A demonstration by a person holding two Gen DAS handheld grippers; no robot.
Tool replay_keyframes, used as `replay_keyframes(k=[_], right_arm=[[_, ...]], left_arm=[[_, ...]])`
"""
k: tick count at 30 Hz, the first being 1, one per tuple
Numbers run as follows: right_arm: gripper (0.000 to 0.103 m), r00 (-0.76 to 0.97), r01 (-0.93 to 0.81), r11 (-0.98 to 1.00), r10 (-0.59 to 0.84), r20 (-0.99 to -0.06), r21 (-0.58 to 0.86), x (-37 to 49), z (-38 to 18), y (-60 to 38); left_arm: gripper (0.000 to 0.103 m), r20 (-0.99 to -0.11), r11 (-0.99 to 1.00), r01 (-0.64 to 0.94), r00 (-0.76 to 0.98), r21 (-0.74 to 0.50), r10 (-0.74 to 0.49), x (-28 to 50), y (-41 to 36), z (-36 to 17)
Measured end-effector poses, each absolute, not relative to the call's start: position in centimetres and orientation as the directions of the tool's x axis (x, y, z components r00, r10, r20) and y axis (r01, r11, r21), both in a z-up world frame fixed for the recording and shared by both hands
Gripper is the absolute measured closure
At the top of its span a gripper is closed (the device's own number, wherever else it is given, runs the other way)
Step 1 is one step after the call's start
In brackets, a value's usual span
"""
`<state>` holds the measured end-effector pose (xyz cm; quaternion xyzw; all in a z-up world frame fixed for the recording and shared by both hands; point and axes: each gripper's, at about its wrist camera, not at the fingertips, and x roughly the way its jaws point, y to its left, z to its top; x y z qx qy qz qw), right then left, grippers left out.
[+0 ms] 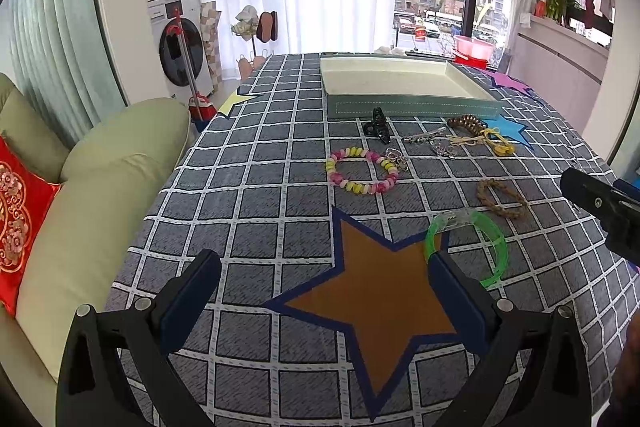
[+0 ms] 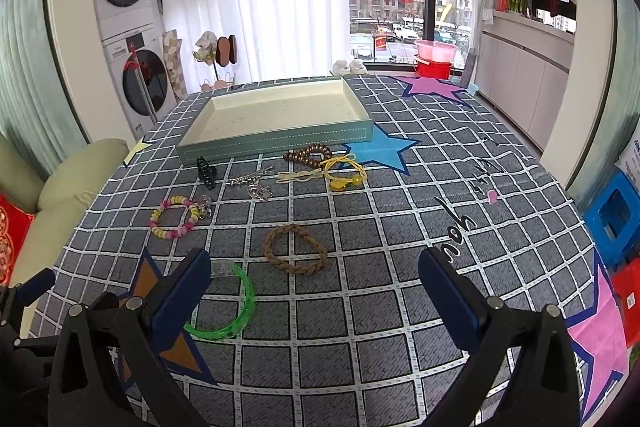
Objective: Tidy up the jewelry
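Note:
A teal tray (image 1: 412,107) (image 2: 280,146) with a cream inside stands empty at the far side of the table. In front of it lie a black hair claw (image 1: 378,126) (image 2: 207,171), silver chains (image 1: 434,143) (image 2: 256,185), a brown bead bracelet (image 1: 466,125) (image 2: 306,154), yellow cords (image 1: 498,143) (image 2: 344,173), a pink and yellow bead bracelet (image 1: 362,171) (image 2: 174,217), a braided brown bracelet (image 1: 502,199) (image 2: 294,249) and a green bangle (image 1: 480,247) (image 2: 234,311). My left gripper (image 1: 324,291) is open and empty over the orange star. My right gripper (image 2: 314,287) is open and empty, just short of the braided bracelet.
The table has a grey checked cloth (image 1: 260,187) with coloured stars. A green sofa (image 1: 100,187) with a red cushion stands at the left. Blue and red stools (image 2: 616,219) stand at the right. The right gripper's body (image 1: 600,203) shows at the right edge of the left wrist view.

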<state>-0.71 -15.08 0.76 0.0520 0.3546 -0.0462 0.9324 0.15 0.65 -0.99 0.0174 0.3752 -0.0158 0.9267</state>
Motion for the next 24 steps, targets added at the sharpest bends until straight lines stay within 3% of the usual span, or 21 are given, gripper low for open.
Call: replay_keyframes(k=[9, 16, 24], right_arm=[[0.0, 0.718, 0.133, 0.99, -0.058, -0.694, 0.056, 0.4, 0.2, -16.2], [0.0, 0.652, 0.142, 0.989, -0.06, -0.756, 0.043, 3.1, -0.9, -17.4], [0.0, 0.558, 0.144, 0.988, -0.037, -0.829, 0.052, 6.3, -3.3, -18.3]], left_arm=[[0.0, -0.723, 0.998, 0.047, 0.688, -0.031, -0.055, 1.7, 1.6, -1.2], [0.0, -0.746, 0.998, 0.064, 0.664, 0.002, -0.042, 5.4, 1.8, -1.0], [0.0, -0.775, 0.993, 0.11, 0.624, -0.04, -0.101, 11.2, 1.9, -1.4]])
